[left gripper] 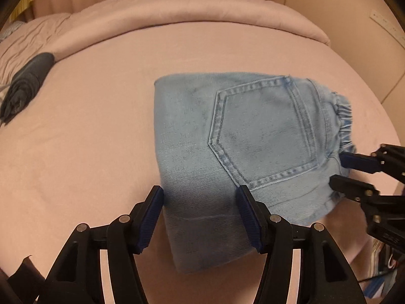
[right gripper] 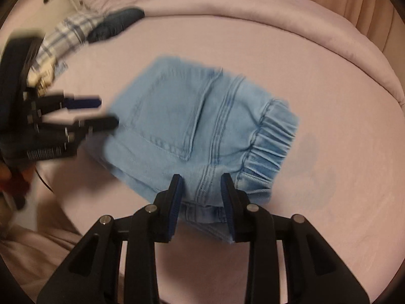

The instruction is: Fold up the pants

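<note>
The light blue jeans (left gripper: 253,136) lie folded into a compact stack on the pink bed sheet (left gripper: 88,139), back pocket up and elastic waistband (right gripper: 268,141) toward the right. My left gripper (left gripper: 200,198) hovers open over the stack's near edge, its pads apart from the cloth. My right gripper (right gripper: 201,181) stands open over the seam by the waistband, with nothing pinched. In the left wrist view the right gripper (left gripper: 340,173) shows at the waistband end. In the right wrist view the left gripper (right gripper: 107,113) shows blurred at the stack's left end.
A dark rolled garment (left gripper: 27,86) lies at the far left of the bed, next to a plaid cloth (right gripper: 68,35). A bunched pink duvet (left gripper: 177,12) runs along the back. The bed's edge (left gripper: 364,243) drops off at the lower right.
</note>
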Demonstrator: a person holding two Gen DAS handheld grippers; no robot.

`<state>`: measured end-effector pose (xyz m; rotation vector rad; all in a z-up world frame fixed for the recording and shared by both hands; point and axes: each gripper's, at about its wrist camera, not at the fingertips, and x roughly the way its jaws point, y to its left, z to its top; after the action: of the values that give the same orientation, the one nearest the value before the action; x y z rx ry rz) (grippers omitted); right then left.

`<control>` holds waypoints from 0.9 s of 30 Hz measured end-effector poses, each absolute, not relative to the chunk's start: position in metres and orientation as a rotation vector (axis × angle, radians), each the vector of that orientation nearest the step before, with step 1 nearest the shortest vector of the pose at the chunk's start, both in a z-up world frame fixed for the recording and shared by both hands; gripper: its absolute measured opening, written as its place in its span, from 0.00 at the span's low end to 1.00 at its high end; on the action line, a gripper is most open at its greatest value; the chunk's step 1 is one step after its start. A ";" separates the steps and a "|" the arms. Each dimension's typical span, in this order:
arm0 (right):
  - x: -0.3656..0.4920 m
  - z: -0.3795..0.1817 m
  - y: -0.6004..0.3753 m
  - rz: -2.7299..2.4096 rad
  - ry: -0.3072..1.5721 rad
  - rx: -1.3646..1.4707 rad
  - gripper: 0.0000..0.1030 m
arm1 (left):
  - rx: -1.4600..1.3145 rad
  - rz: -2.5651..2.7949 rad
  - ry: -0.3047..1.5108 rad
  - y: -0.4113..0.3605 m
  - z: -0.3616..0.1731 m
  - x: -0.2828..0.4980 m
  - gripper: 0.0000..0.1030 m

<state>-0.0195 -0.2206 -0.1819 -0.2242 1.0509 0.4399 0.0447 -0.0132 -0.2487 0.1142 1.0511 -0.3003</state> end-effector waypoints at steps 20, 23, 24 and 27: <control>0.047 -0.235 -0.322 0.430 1.196 0.711 0.66 | -0.459 -0.508 1.142 0.077 -0.275 0.083 0.64; 0.047 -0.234 -0.304 0.453 1.183 0.712 0.64 | -0.401 -0.517 1.140 0.068 -0.274 0.080 0.51; 0.045 -0.232 -0.296 0.457 1.188 0.703 0.55 | -0.378 -0.514 1.138 0.066 -0.273 0.076 0.46; 0.046 -0.221 -0.284 0.449 1.177 0.616 0.42 | -0.383 -0.525 1.110 0.075 -0.267 0.071 0.19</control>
<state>0.0461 -0.2843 -0.2212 0.6159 1.1769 0.4493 0.0710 0.0745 -0.2666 -0.3827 1.1101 -0.5249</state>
